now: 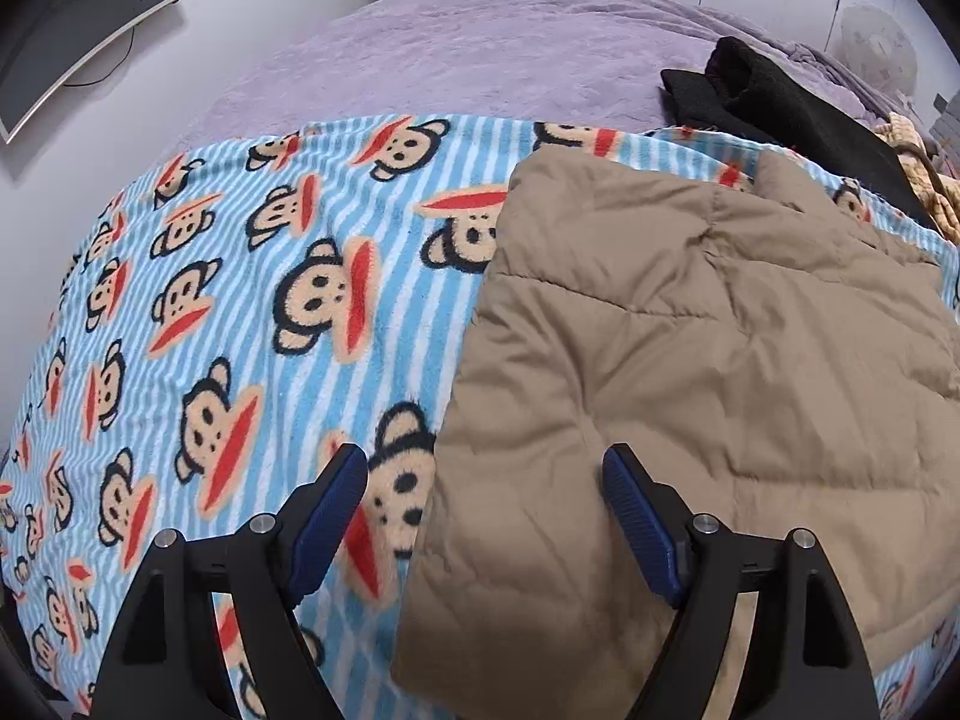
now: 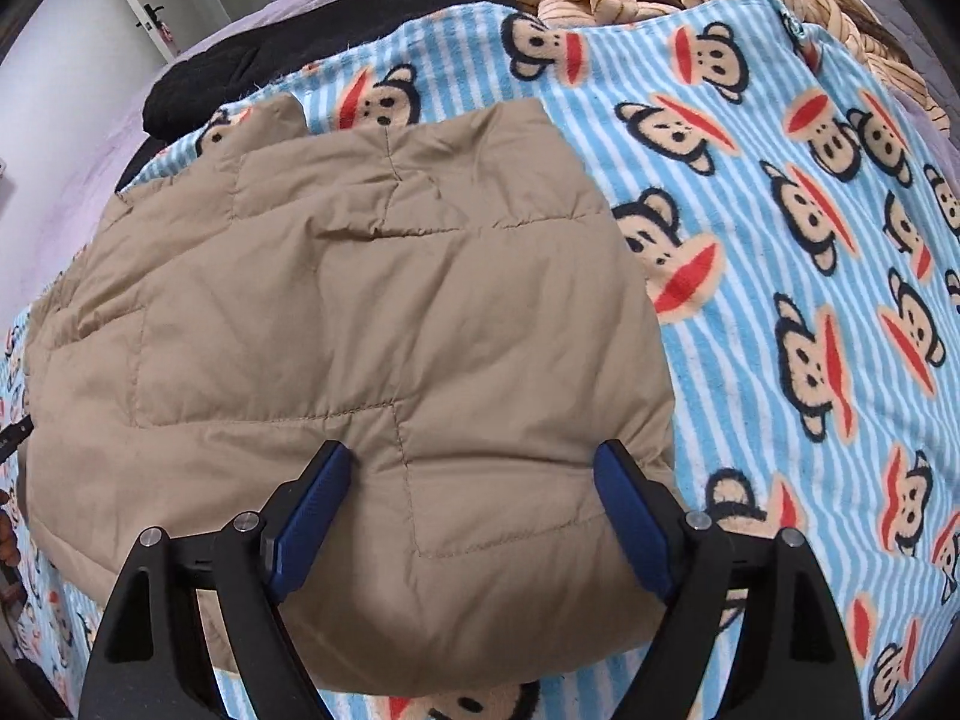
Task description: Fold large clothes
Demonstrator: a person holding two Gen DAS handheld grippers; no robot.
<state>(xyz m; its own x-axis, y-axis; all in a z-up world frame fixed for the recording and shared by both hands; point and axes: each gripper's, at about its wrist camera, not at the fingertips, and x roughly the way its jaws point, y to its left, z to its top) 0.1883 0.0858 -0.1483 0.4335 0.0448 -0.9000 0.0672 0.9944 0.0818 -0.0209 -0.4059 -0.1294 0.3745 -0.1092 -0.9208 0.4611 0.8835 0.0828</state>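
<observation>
The tan quilted jacket [image 2: 360,312] lies as a folded, puffy bundle on the monkey-print blanket [image 1: 240,276] that covers the bed [image 1: 456,60], with bare blanket showing along the bed's near edge on either side of it. It looks light, soft and springy; the smooth shell could be slippery, and the padding will probably puff back open unless pressed flat. Good places to hold it seem to be the hemmed edges and corners, pinching through all layers. The left tool [image 1: 486,468] hangs wide open and empty above the jacket's left edge; the right tool [image 2: 474,462] hangs equally wide and empty above its near edge.
</observation>
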